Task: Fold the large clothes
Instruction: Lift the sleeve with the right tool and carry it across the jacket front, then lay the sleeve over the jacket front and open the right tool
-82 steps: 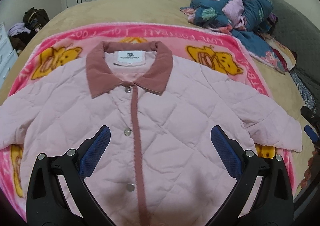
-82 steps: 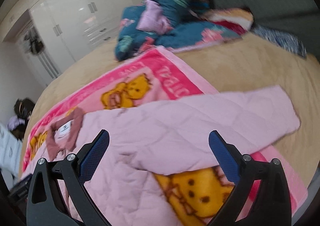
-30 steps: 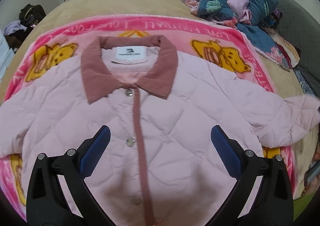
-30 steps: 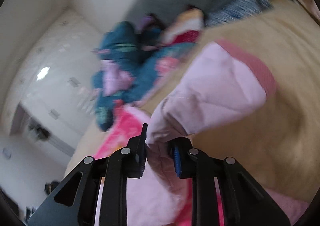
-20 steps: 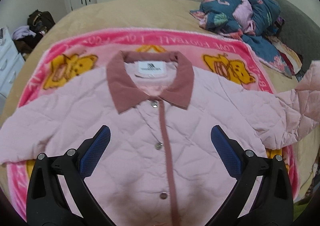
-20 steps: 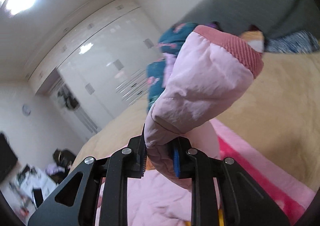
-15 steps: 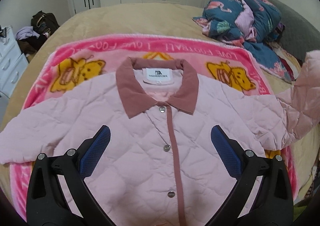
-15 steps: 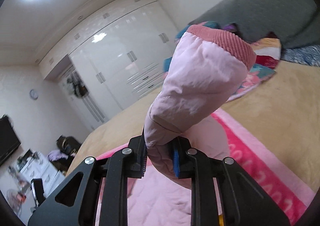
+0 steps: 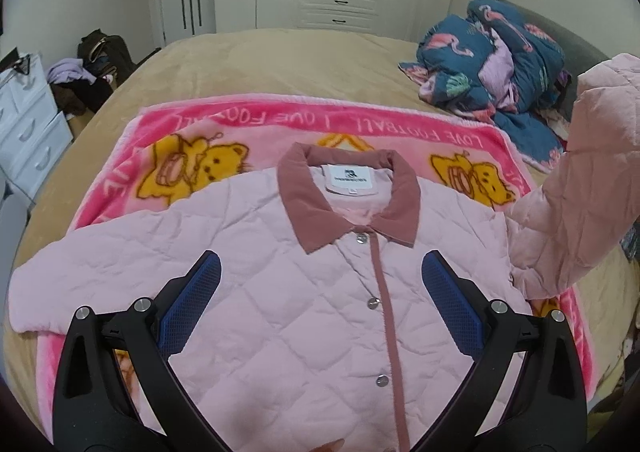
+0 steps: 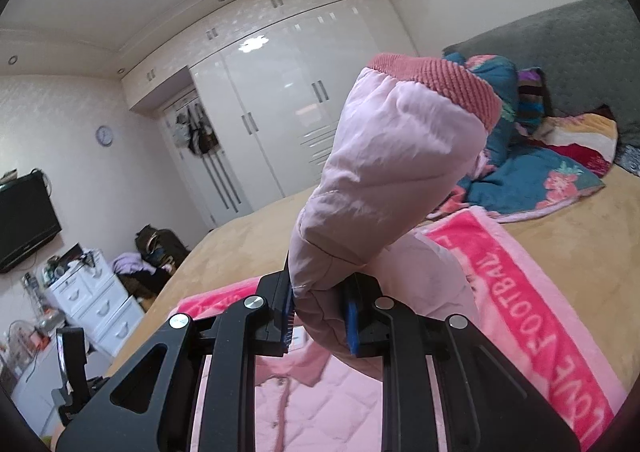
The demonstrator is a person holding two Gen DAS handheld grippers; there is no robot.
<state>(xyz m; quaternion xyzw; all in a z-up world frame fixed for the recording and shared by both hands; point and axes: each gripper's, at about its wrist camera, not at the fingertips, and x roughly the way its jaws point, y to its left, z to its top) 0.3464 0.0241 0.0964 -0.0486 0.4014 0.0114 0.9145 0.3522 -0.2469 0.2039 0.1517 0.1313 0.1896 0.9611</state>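
Bare tan bed lies at 12 o'clock beyond the pink blanket; bundled bedding crowds 2 o'clock. Left gripper hangs tilted down over the jacket front, jaws wide, nothing between them. Right gripper points near level, clamped on the sleeve, cuff uppermost. Pink quilted jacket lies flat, buttoned, collar at 12 o'clock, on the blanket.

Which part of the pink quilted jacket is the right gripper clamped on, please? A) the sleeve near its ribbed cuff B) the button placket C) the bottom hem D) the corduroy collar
A: the right gripper is shut on the pink quilted jacket's sleeve, its ribbed cuff raised above the pads.
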